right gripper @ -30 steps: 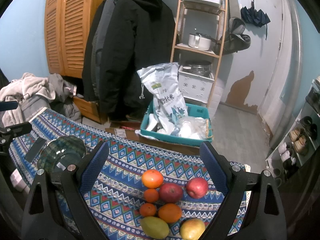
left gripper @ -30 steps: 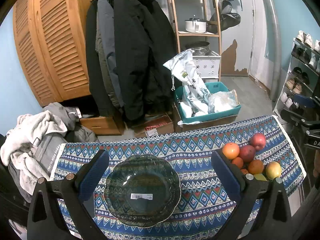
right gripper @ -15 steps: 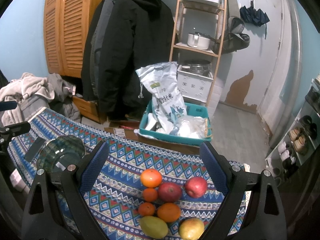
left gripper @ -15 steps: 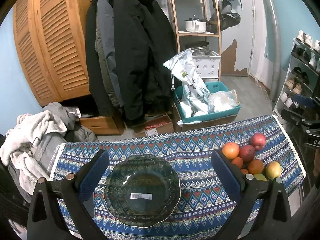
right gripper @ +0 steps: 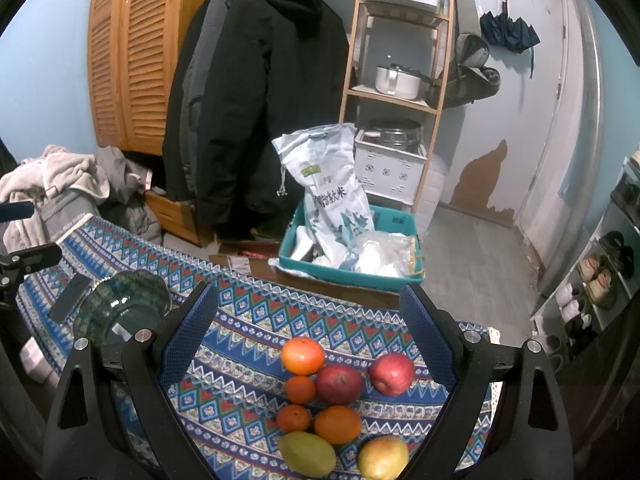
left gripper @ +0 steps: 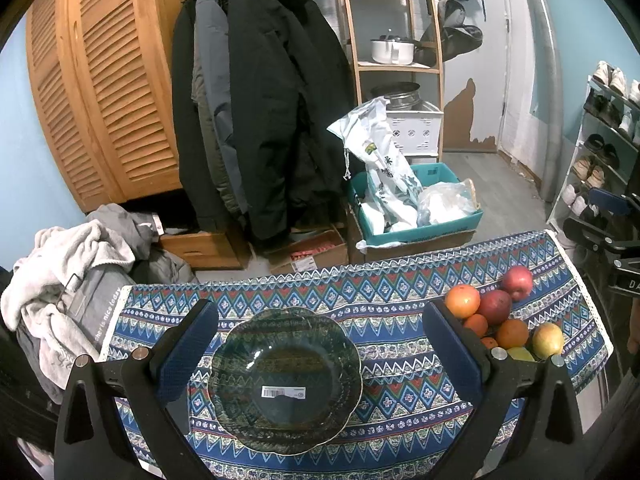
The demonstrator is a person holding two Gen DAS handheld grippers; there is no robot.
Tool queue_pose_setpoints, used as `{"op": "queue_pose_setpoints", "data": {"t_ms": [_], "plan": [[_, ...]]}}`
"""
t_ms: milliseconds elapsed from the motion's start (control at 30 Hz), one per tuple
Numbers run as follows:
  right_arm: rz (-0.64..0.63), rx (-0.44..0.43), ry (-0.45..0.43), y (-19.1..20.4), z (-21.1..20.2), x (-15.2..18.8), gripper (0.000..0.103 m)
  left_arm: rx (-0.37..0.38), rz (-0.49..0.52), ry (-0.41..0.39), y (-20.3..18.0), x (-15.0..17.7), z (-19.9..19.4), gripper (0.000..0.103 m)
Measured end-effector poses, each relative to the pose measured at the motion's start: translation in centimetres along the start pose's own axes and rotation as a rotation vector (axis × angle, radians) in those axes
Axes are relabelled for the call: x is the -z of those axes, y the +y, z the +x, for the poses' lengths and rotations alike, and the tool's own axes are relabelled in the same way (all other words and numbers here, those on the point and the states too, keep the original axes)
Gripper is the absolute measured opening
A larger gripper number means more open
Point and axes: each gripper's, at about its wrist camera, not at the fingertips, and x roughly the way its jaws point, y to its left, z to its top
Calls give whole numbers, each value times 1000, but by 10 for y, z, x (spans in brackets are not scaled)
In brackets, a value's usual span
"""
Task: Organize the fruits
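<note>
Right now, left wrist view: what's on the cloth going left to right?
Glass bowl → big orange → dark red apple → red apple → yellow apple. The small oranges overlap the right finger, so they are left out.

The right gripper (right gripper: 308, 312) hangs above the patterned tablecloth (right gripper: 240, 320), its 2 blue-padded fingers (right gripper: 188, 332) spread wide with nothing between them. Below lie 8 fruits in a loose cluster: a large orange (right gripper: 302, 355), a dark red apple (right gripper: 340, 383), a brighter red apple (right gripper: 391, 373), 2 small tangerines (right gripper: 300, 389), another orange (right gripper: 337, 424), a green mango (right gripper: 307, 453) and a yellow-red fruit (right gripper: 383, 457). A dark glass bowl (right gripper: 124, 300) sits well apart at the left, with the left gripper (right gripper: 24, 256) at the frame edge beyond it.
</note>
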Motion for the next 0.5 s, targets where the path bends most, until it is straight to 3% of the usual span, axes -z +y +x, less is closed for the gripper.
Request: {"op": "queue_pose_setpoints", "data": {"t_ms": [500], "plan": [[3,4,2,-5,0,0,91,-15,0,20,1,2,7,103]]}}
